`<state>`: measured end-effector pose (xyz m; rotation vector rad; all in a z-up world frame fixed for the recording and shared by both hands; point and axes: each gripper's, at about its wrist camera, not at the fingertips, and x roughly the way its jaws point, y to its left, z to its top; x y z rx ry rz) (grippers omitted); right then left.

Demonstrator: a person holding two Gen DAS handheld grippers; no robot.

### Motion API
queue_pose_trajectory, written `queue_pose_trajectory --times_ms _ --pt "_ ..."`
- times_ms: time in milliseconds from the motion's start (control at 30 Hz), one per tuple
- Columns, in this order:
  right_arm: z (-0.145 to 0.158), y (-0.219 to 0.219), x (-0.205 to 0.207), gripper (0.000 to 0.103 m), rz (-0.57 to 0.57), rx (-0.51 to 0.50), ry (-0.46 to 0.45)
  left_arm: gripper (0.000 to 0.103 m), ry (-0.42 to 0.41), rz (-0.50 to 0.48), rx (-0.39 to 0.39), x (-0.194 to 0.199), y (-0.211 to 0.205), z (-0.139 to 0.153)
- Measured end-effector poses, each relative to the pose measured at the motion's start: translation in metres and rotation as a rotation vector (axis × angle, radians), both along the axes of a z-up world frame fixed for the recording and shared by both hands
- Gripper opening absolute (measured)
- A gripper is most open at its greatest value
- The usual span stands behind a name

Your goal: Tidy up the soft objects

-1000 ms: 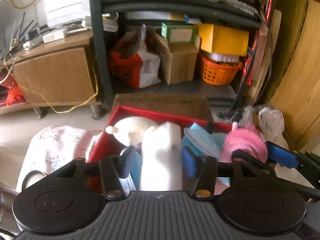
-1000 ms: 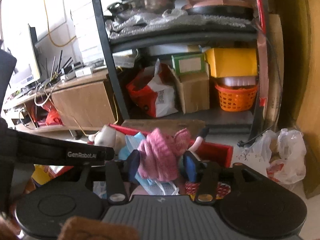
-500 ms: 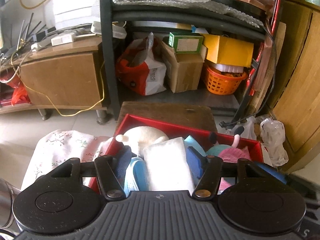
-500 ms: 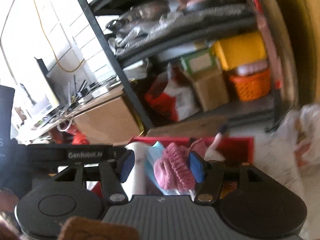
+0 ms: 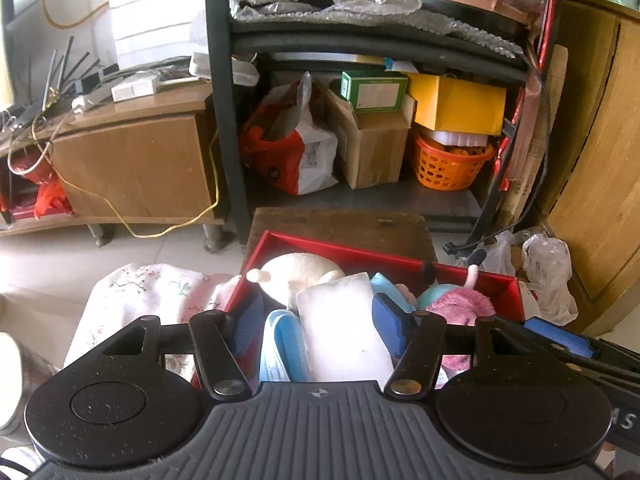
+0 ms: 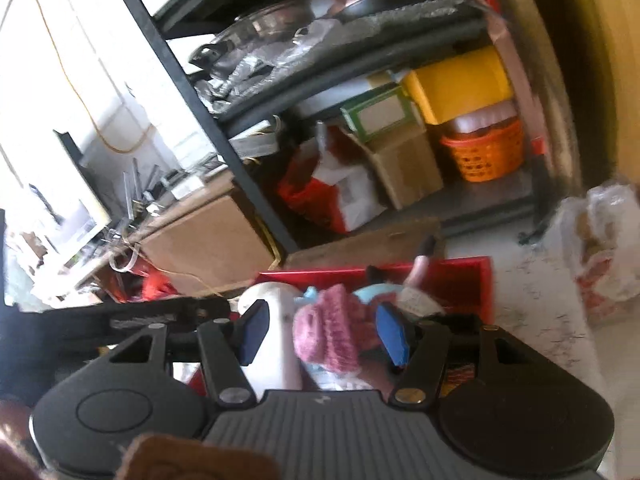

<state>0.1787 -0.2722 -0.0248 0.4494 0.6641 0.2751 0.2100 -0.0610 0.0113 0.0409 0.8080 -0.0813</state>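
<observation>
White soft pad (image 5: 340, 320) lying in red tray (image 5: 360, 254), directly ahead of left claw (image 5: 322, 320), between its blue pads (image 5: 386, 324). Right pad touching or just beside pad's edge; left pad apart from it, w/ a light-blue soft item (image 5: 282, 344) in the gap. Left claw spread, gripping nothing. Cream plush (image 5: 298, 270) just beyond white pad, toward tray's far-left corner. Pink knit item (image 5: 460, 306) to the right of left claw, inside tray, teal toy (image 5: 434, 294) beside it. Floral cloth (image 5: 148, 300) to the left of claw, outside tray, against tray's left wall.

Right wrist view blurred & tilted. Pink knit item (image 6: 332, 332) between right claw's (image 6: 322, 334) blue pads (image 6: 392, 334), nearer right pad; clear gap to left pad. Right claw spread; contact w/ right pad can't tell. White pad (image 6: 276, 344) just left of knit item, beside left pad. Red tray (image 6: 464, 280) ahead of & under claw. Right claw's blue fingertip (image 5: 558, 338) also showing at right edge of left view, near tray's right end.

Beyond tray: wooden board (image 5: 340, 228), then black shelf rack (image 5: 218, 100) w/ red-white bag (image 5: 296, 152), cardboard box (image 5: 372, 148), yellow box (image 5: 456, 104), orange basket (image 5: 448, 164). Wood cabinet (image 5: 132, 160) far left, plastic bags (image 5: 548, 276) far right.
</observation>
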Motion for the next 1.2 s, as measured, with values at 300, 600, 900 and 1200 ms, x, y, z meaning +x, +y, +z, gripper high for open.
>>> queue_pose_trajectory --times_ms 300,600,900,1200 --pt "0.017 0.000 -0.018 0.030 -0.031 -0.053 -0.027 0.062 -0.010 -0.005 0.011 -0.016 0.001 0.009" --pt "0.026 0.001 -0.034 0.030 -0.049 -0.087 -0.045 0.062 0.000 -0.012 0.025 -0.032 0.001 0.006" --pt "0.019 0.000 -0.066 0.030 -0.067 -0.103 -0.021 0.062 0.027 -0.024 0.019 -0.066 0.004 0.001" --pt "0.021 -0.001 -0.101 0.030 -0.068 -0.084 -0.025 0.068 0.006 -0.049 0.044 -0.103 0.000 0.006"
